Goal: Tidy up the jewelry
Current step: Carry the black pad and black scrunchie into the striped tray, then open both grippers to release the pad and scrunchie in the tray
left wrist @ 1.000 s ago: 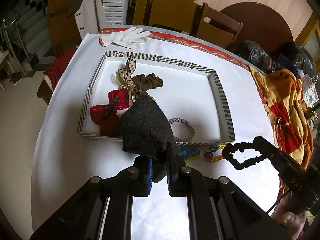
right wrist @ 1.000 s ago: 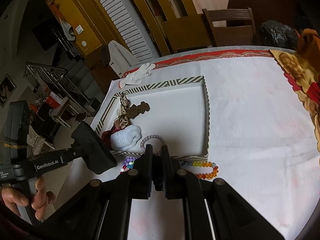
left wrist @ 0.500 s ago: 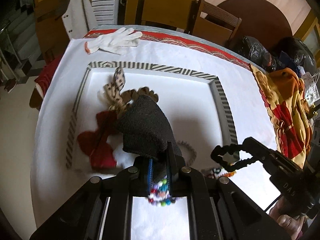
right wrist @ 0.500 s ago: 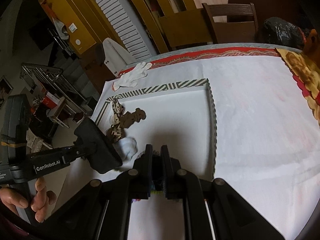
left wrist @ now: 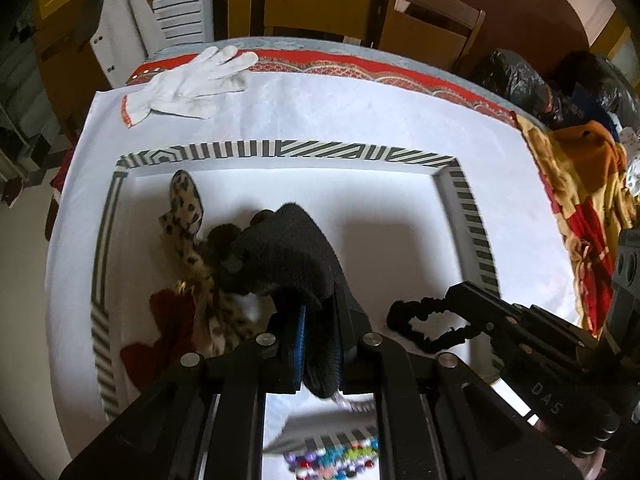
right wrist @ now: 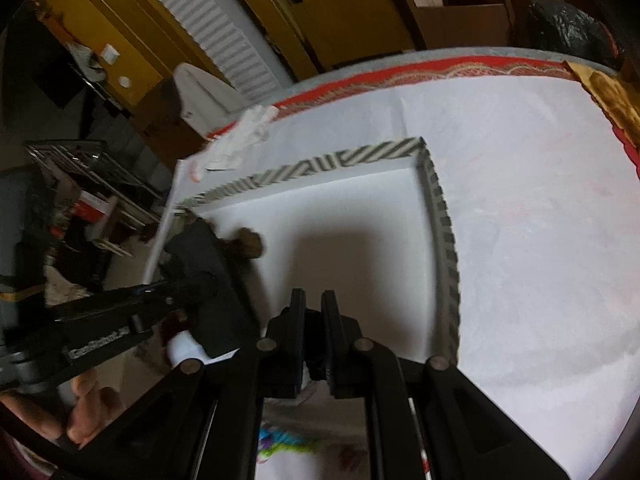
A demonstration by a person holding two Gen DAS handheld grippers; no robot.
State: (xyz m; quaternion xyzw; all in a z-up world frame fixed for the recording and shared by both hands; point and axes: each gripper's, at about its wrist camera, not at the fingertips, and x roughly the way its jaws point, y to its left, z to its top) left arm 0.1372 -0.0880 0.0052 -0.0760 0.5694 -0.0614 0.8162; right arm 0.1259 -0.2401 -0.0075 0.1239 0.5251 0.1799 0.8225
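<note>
Black fabric, a fuzzy scrunchie [left wrist: 288, 252], sits clamped between the jaws of the left claw [left wrist: 320, 344], bulging forward over the white tray floor. Just left of that claw lie a leopard-print bow [left wrist: 186, 216] and, nearer the camera, a red bow [left wrist: 168, 332], both inside the tray [left wrist: 280, 149] with its grey-and-white striped rim. Far ahead and to the left of the claw, past the tray's far rim, a white glove [left wrist: 196, 84] lies on the white tablecloth [left wrist: 360, 112]. Under the claw's arms, outside the tray's near rim, a heap of coloured beads [left wrist: 332, 460] shows, blurred. To the right of the left claw the right claw [left wrist: 452, 312] comes in from the side, its jaws closed on a thin black ruffled hair tie [left wrist: 432, 326] that hangs as an open loop above the tray's near right part.

From the right wrist view the right claw [right wrist: 312, 332] has its fingers nearly together with something dark between them, and it points over the tray's white floor [right wrist: 360, 240]. To its left the left claw [right wrist: 200, 276] reaches across with the dark scrunchie, and the tray's striped right wall [right wrist: 444, 248] runs just right of the right claw
</note>
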